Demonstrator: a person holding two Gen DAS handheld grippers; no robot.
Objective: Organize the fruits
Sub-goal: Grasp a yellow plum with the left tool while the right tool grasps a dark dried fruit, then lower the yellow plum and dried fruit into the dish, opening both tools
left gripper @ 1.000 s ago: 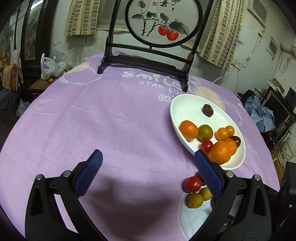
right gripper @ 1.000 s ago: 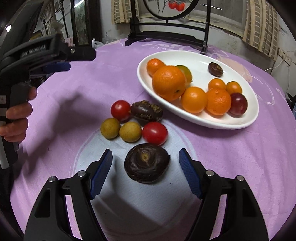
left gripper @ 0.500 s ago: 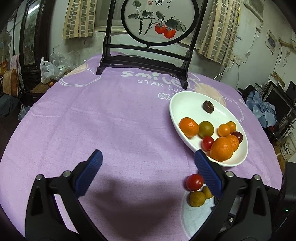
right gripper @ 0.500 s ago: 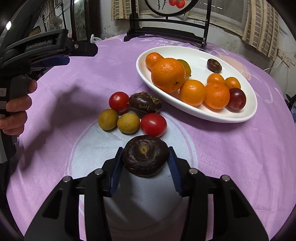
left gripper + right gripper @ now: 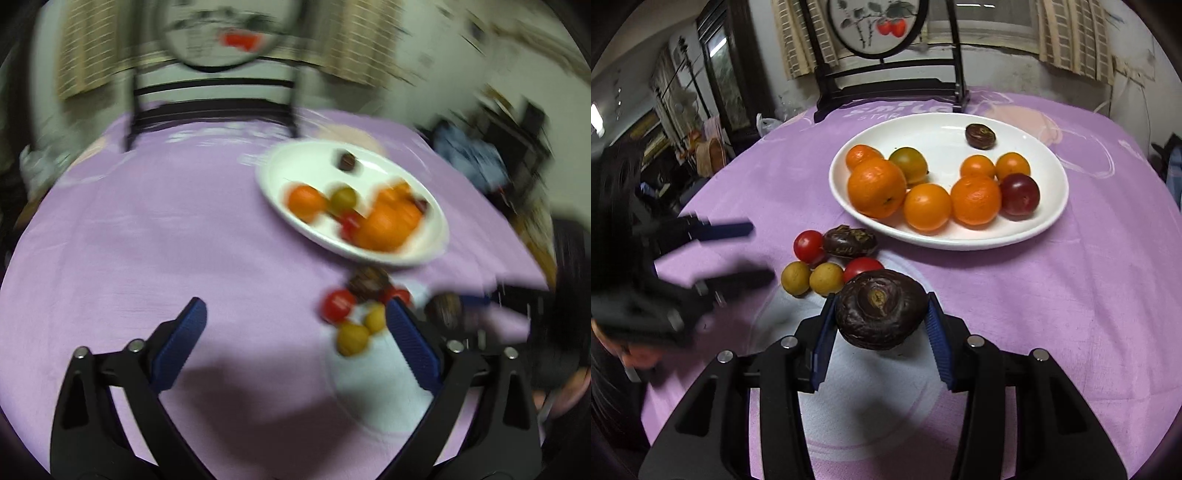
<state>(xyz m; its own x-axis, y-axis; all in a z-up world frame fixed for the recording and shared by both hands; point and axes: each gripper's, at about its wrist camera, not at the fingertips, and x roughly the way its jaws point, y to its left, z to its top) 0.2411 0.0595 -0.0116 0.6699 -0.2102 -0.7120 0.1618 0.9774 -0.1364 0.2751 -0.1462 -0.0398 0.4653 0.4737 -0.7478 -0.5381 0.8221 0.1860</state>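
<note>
My right gripper (image 5: 881,310) is shut on a dark brown round fruit (image 5: 881,308) and holds it just above the purple cloth. Ahead lie two red tomatoes (image 5: 809,245), two yellow fruits (image 5: 825,278) and a dark wrinkled fruit (image 5: 849,242). Beyond them is a white oval plate (image 5: 1049,225) with oranges, a green fruit, a plum and a small dark fruit. My left gripper (image 5: 295,325) is open and empty over the cloth, left of the loose fruits (image 5: 352,334); its view is blurred. The plate (image 5: 273,192) shows there too.
A black wooden stand (image 5: 886,92) with a round painted screen stands at the table's far edge. The purple tablecloth (image 5: 1089,295) covers the round table. The left gripper and hand show at the left of the right wrist view (image 5: 701,254).
My right gripper closed on the dark brown fruit and lifted it slightly. My left gripper swung right toward the loose fruits, still open.
</note>
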